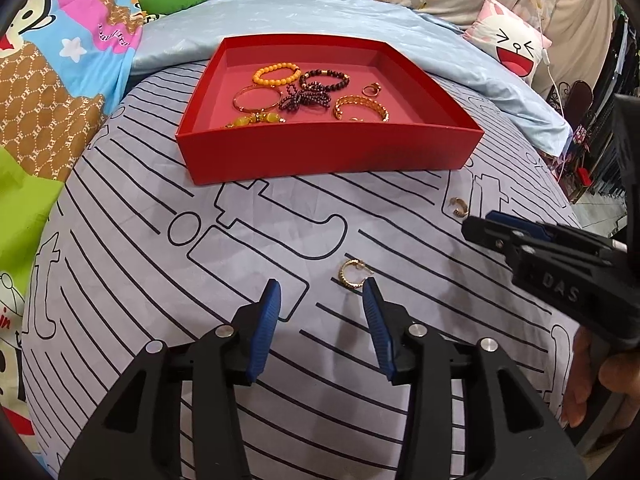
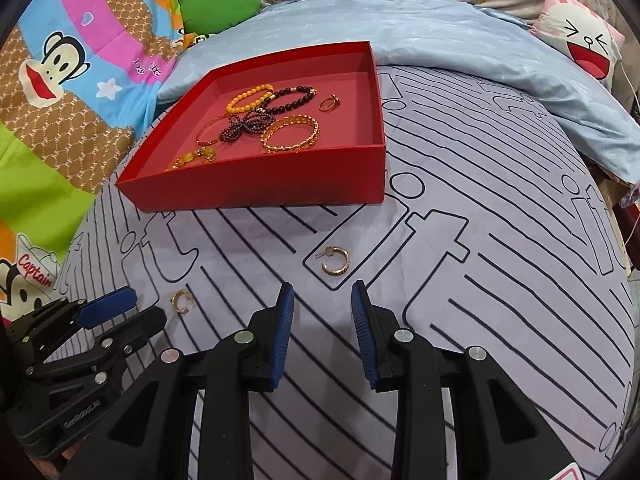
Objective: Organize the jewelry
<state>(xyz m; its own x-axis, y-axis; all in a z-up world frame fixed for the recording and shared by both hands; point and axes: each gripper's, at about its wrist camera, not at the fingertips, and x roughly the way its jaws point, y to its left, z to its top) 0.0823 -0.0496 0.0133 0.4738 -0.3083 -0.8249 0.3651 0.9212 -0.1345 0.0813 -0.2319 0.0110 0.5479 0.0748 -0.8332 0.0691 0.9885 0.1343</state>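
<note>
Left tool [image 1: 322, 294], lower centre of left wrist view: blue pads spread wide, nothing held, hovering over the striped bed sheet [image 1: 240, 248]. A gold hoop earring [image 1: 352, 274] lies on the sheet just ahead of the tool's right-side pad [image 1: 376, 320], not between the pads; contact w/ the pad can't be told. Right tool [image 2: 322, 294], lower centre of right wrist view: pads also apart, nothing held. A second gold hoop earring [image 2: 335, 261] lies on the sheet just beyond its tips, roughly in line w/ the gap. In the left wrist view the right tool enters from the right edge of frame w/ this second earring just beyond its tip. In the right wrist view the first earring sits lower left, near the left tool's blue pad. Red tray [image 1: 320, 152], upper centre of left view, upper left-centre of right view, rests on the sheet well apart from both earrings. Contents: orange bead bracelet [image 1: 276, 72], dark bead bracelet [image 1: 326, 78], thin gold bangle [image 1: 256, 98], gold chain cuff [image 1: 360, 108], a ring [image 1: 371, 89], a dark beaded bunch [image 1: 306, 98], yellow stone piece [image 1: 250, 120]. Cartoon pillow [image 1: 512, 50] upper right.
</note>
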